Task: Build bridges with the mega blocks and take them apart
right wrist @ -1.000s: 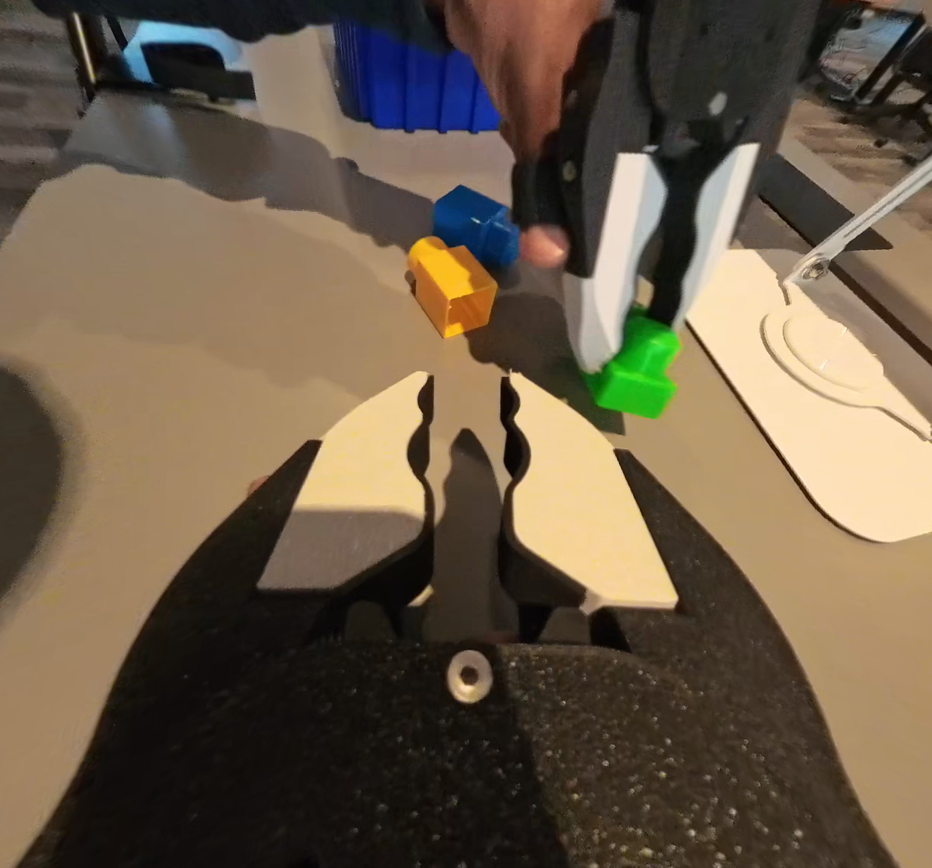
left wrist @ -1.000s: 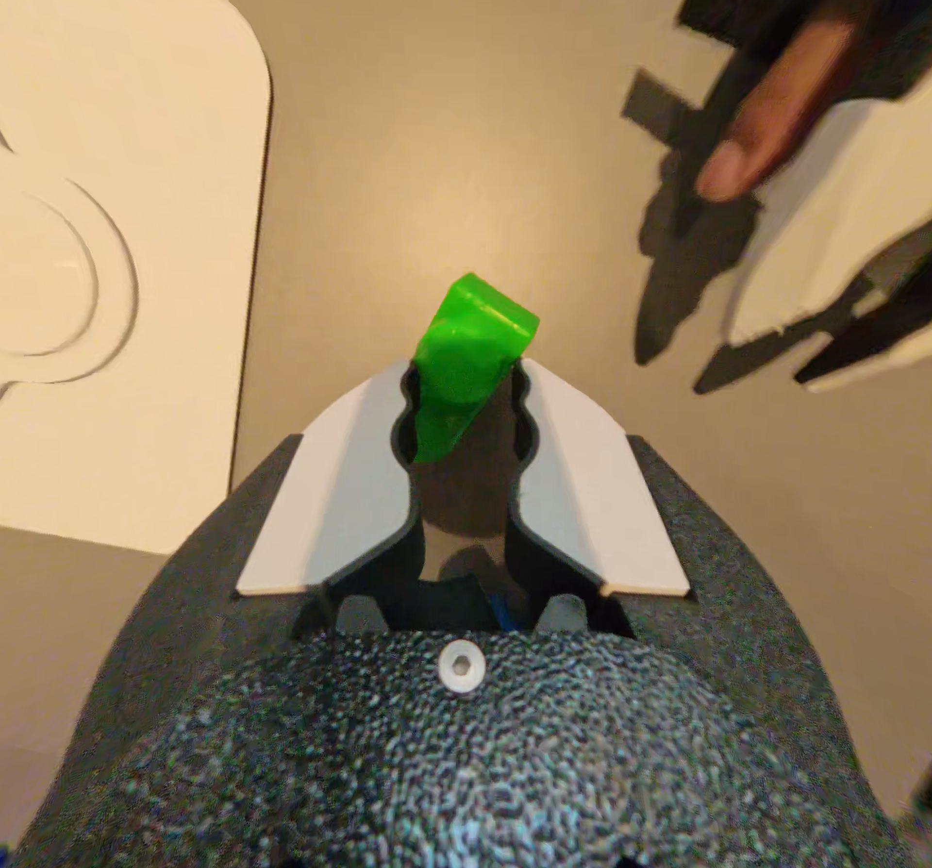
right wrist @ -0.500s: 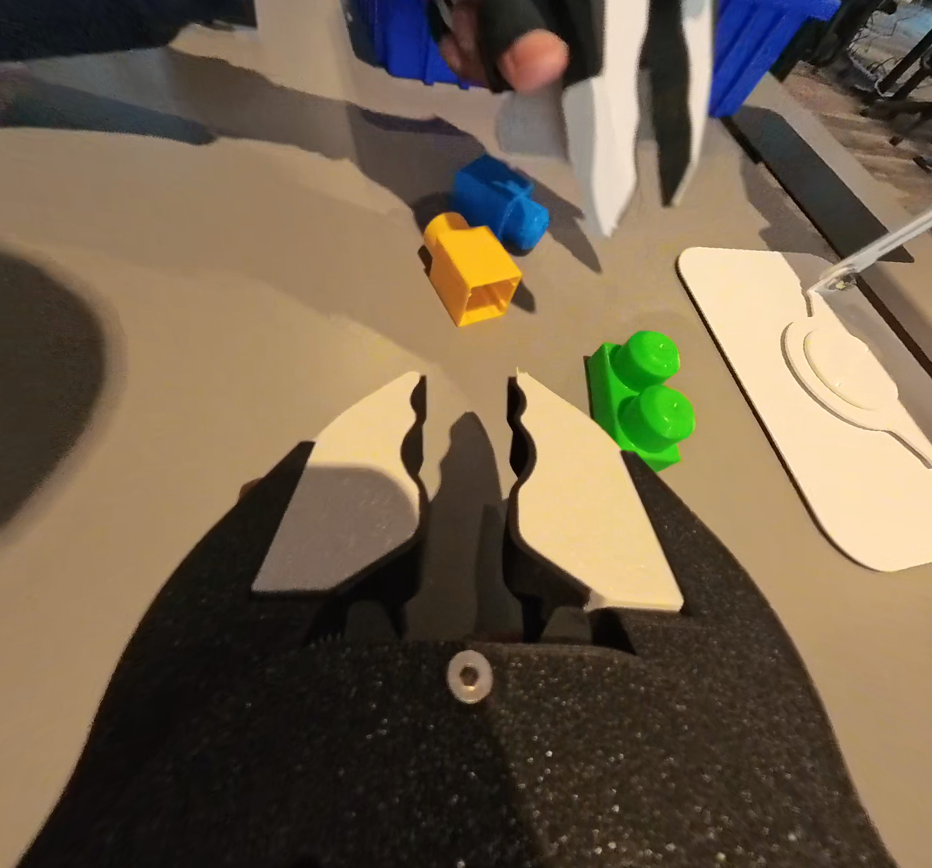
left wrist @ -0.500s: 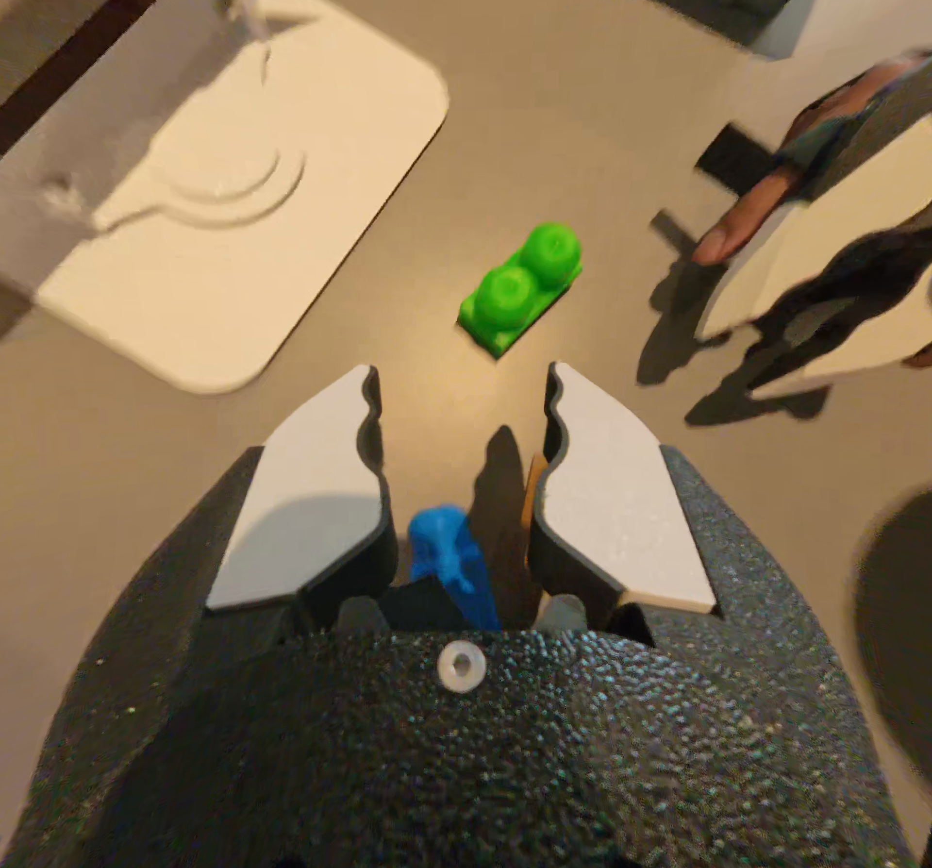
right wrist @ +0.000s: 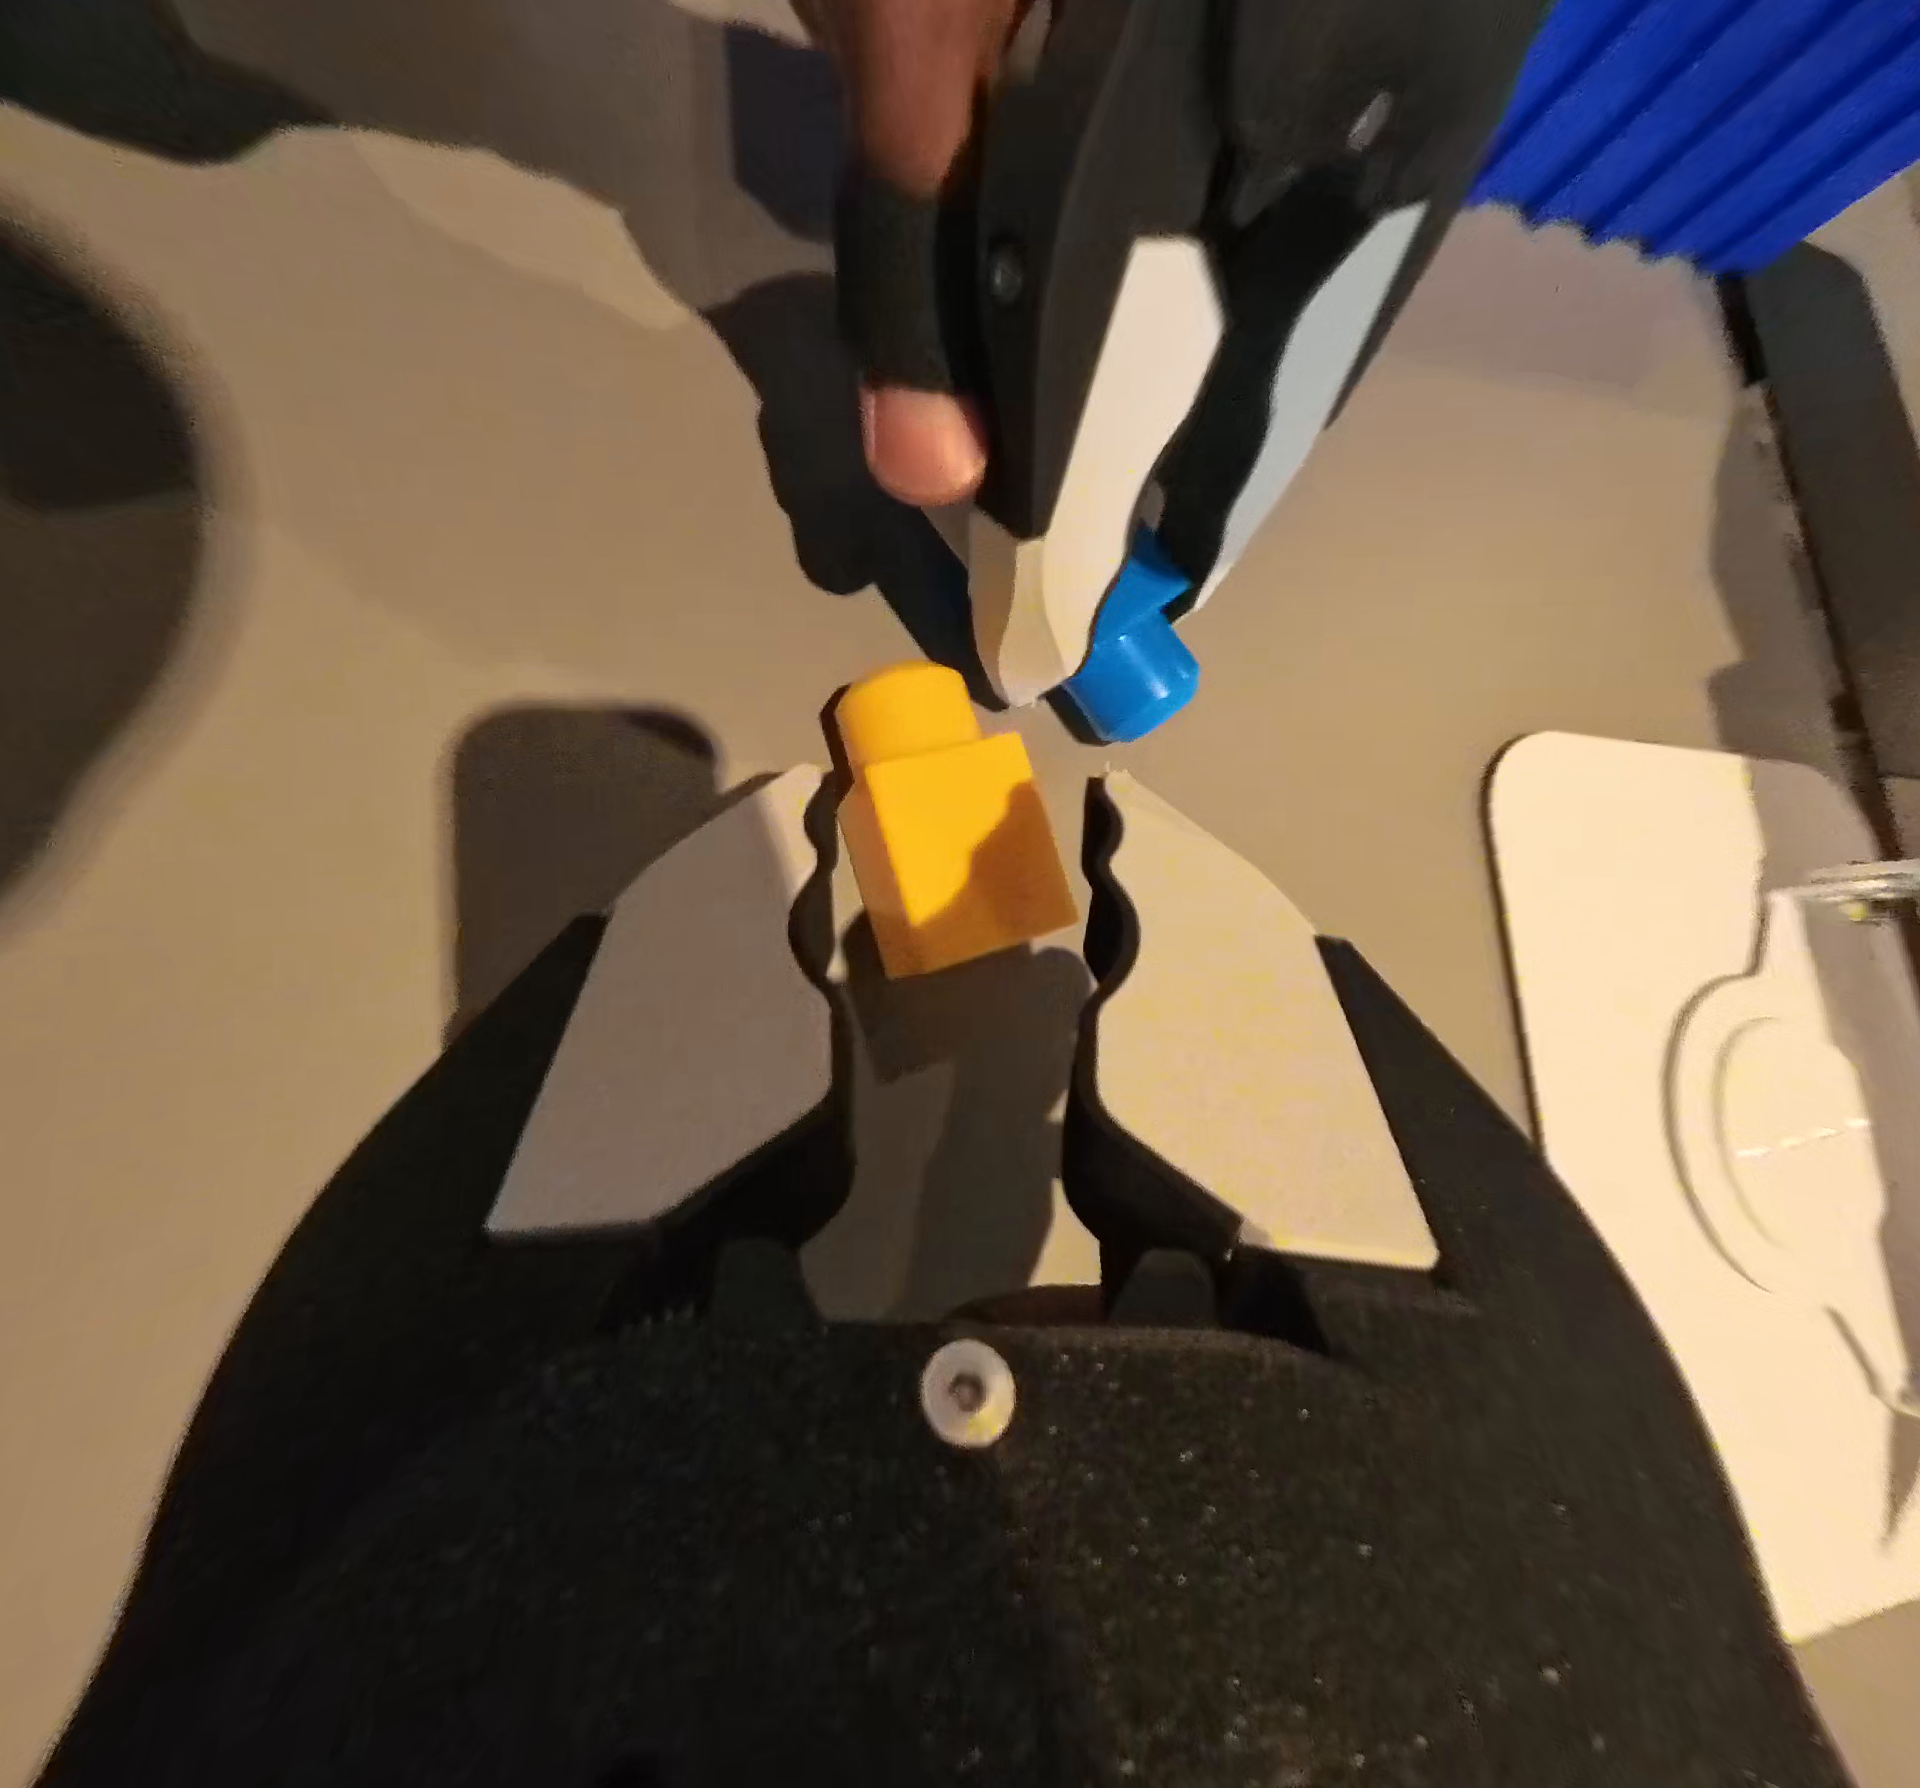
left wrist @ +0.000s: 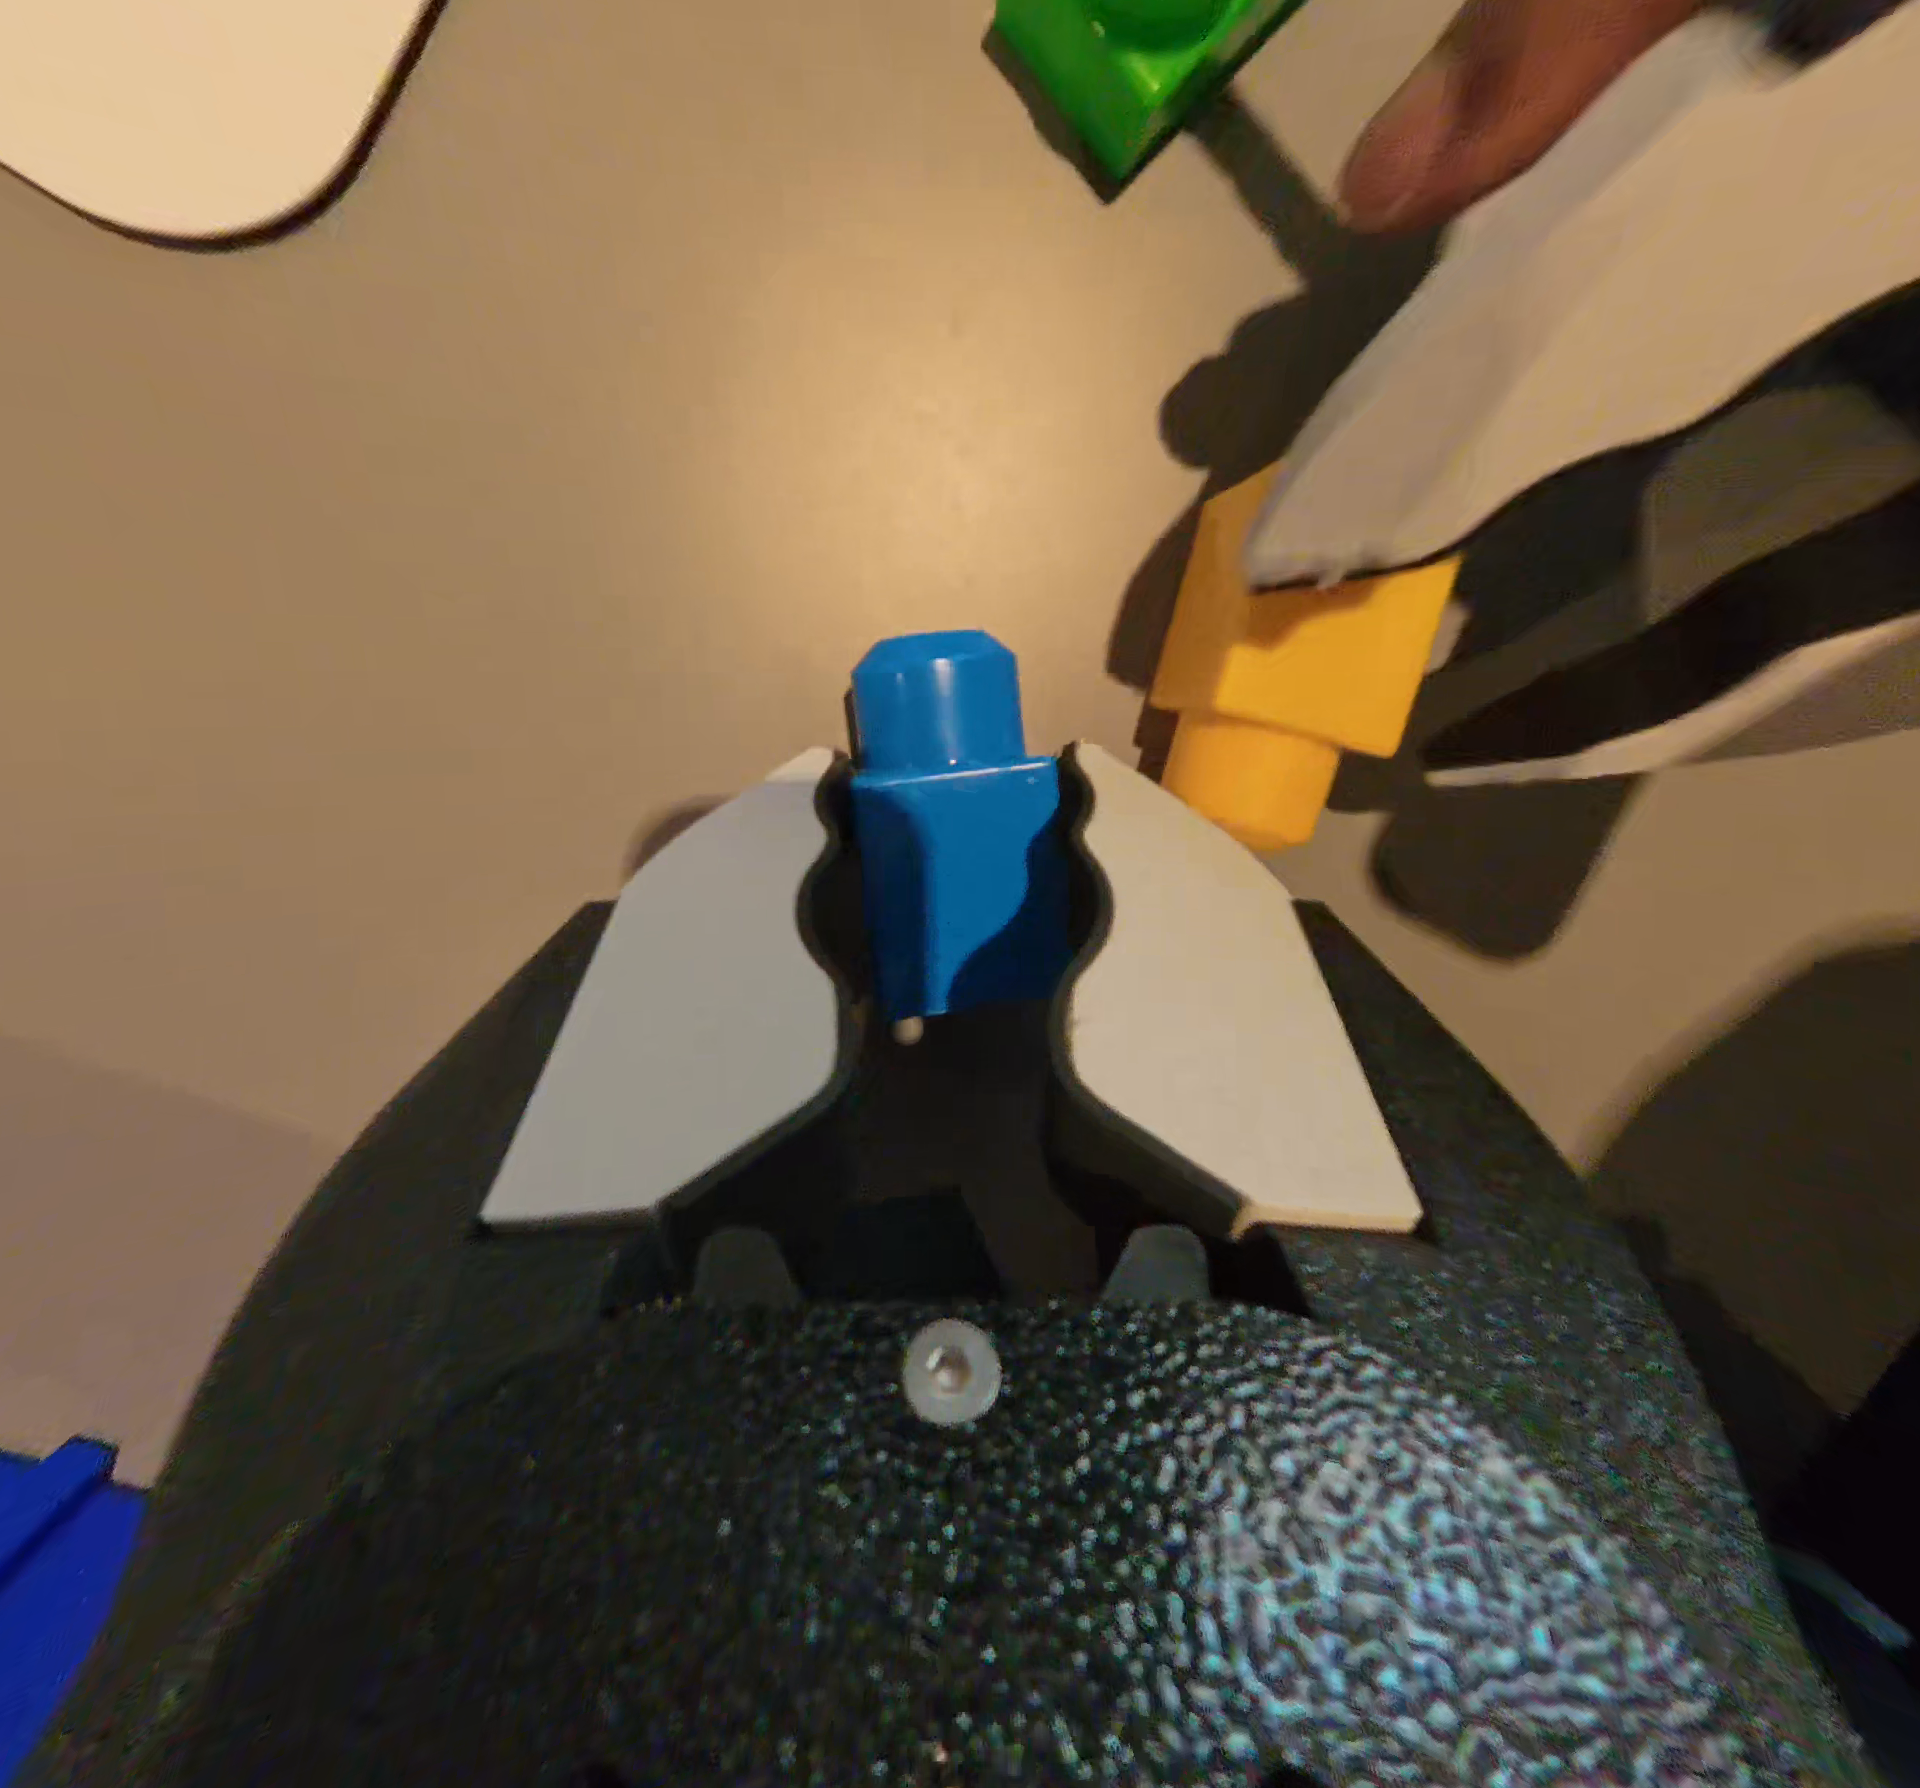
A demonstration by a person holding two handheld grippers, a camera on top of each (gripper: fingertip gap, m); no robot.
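Observation:
My left gripper is shut on a blue one-stud block, whose stud points forward past the fingertips. In the right wrist view it comes down from above with the blue block in its tips. My right gripper is open and straddles a yellow one-stud block lying on the tan table, with narrow gaps on both sides. The left wrist view shows the yellow block between the right gripper's fingers. A green two-stud block lies on the table beyond.
A white pad lies on the table to the right; it also shows in the left wrist view. A blue ribbed bin stands at the back right. A person's hand holds the left gripper close above the yellow block.
My left gripper let go of the green block, left it on the table, then closed on the blue block. My right gripper moved forward and opened around the yellow block.

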